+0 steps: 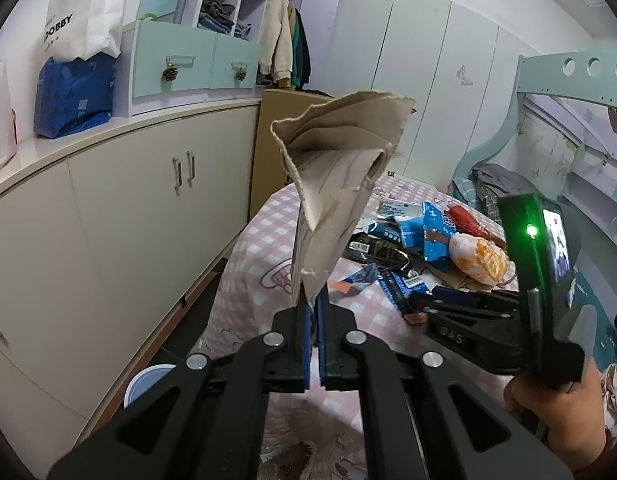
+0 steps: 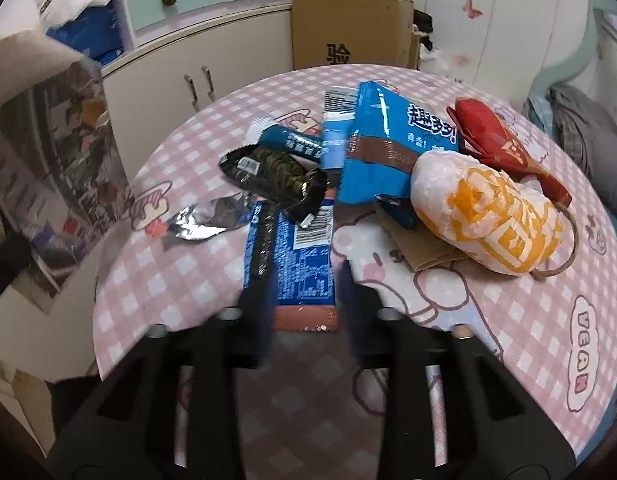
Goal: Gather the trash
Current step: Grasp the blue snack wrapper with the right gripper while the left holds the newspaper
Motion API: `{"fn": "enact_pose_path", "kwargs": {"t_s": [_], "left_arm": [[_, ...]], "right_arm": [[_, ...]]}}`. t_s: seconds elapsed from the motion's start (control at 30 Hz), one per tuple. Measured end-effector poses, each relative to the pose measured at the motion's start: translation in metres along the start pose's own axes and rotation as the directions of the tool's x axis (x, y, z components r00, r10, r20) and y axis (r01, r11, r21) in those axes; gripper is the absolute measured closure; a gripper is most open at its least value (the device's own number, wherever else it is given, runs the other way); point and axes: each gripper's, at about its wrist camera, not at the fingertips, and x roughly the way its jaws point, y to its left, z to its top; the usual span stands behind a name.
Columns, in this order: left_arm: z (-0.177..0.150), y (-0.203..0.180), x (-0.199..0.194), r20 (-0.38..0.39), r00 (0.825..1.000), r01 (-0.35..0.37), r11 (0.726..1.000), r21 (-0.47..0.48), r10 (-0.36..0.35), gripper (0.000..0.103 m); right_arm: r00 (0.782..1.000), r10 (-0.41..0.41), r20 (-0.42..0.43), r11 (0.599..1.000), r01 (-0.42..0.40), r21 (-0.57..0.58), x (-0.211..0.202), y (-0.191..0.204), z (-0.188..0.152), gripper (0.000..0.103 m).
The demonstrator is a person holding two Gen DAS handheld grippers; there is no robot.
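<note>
Two grippers, one per hand; left gripper (image 1: 313, 304) is clamped on a brown paper bag (image 1: 340, 168), fingers pressed together on its lower edge, bag standing up above the jaws and clear of the table; right gripper (image 2: 304, 320) is blurred in its own view, fingers standing apart on either side of the long blue wrapper (image 2: 292, 256), whose near end lies between them; whether the pads touch it cannot be told from the frame.

Trash pile on the pink checked tablecloth (image 2: 508, 320), counted from the right wrist view: one long blue wrapper with a barcode; one large blue snack bag (image 2: 384, 148); one black wrapper (image 2: 272, 176); one crumpled silver foil piece (image 2: 196, 224); one small dark-blue wrapper (image 2: 292, 142) behind the black one; one white-and-orange plastic bag (image 2: 488, 212); one red wrapper (image 2: 504, 148); one flat brown paper piece (image 2: 420, 248) under the white-and-orange bag; all touching or overlapping except the foil, which lies just beside the rest.

Left wrist view only: the bag's open mouth, the white cabinet (image 1: 128, 220) with two handles, a blue-and-white cup (image 1: 146, 384) low down beside the table, the person's hand (image 1: 556, 412) under the right gripper's body, its green light on.

Right wrist view only: the cardboard box (image 2: 348, 28) behind the table, and the printed side of the held bag at the left edge.
</note>
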Motion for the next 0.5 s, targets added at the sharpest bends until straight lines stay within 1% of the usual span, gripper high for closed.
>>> {"fn": "enact_pose_path", "kwargs": {"t_s": [0.03, 0.07, 0.1, 0.13, 0.33, 0.5], "left_arm": [[-0.001, 0.002, -0.001, -0.002, 1.0, 0.002, 1.0, -0.008, -0.002, 0.1], [-0.002, 0.005, -0.001, -0.006, 1.0, 0.006, 1.0, -0.018, -0.006, 0.1], [-0.004, 0.007, -0.002, -0.01, 1.0, 0.009, 1.0, -0.023, -0.01, 0.1], [-0.005, 0.009, -0.004, -0.011, 1.0, 0.01, 1.0, -0.025, -0.01, 0.1], [-0.014, 0.015, -0.013, -0.017, 1.0, 0.006, 1.0, -0.025, -0.007, 0.1], [-0.022, 0.023, -0.021, -0.02, 1.0, -0.001, 0.999, -0.05, 0.0, 0.1]], "right_arm": [[1.0, 0.0, 0.002, 1.0, 0.0, 0.0, -0.001, 0.0, -0.002, 0.089], [1.0, 0.011, 0.005, 1.0, -0.011, 0.012, -0.004, -0.002, -0.005, 0.096], [1.0, 0.03, 0.008, 0.999, -0.03, 0.023, -0.007, -0.004, -0.009, 0.098], [0.999, 0.048, 0.014, 0.998, -0.048, 0.033, -0.011, -0.006, -0.013, 0.098], [0.995, 0.056, 0.084, 0.996, -0.061, 0.065, -0.044, -0.009, -0.036, 0.1], [0.986, 0.078, 0.148, 0.994, -0.088, 0.058, -0.072, 0.002, -0.036, 0.1]]}}
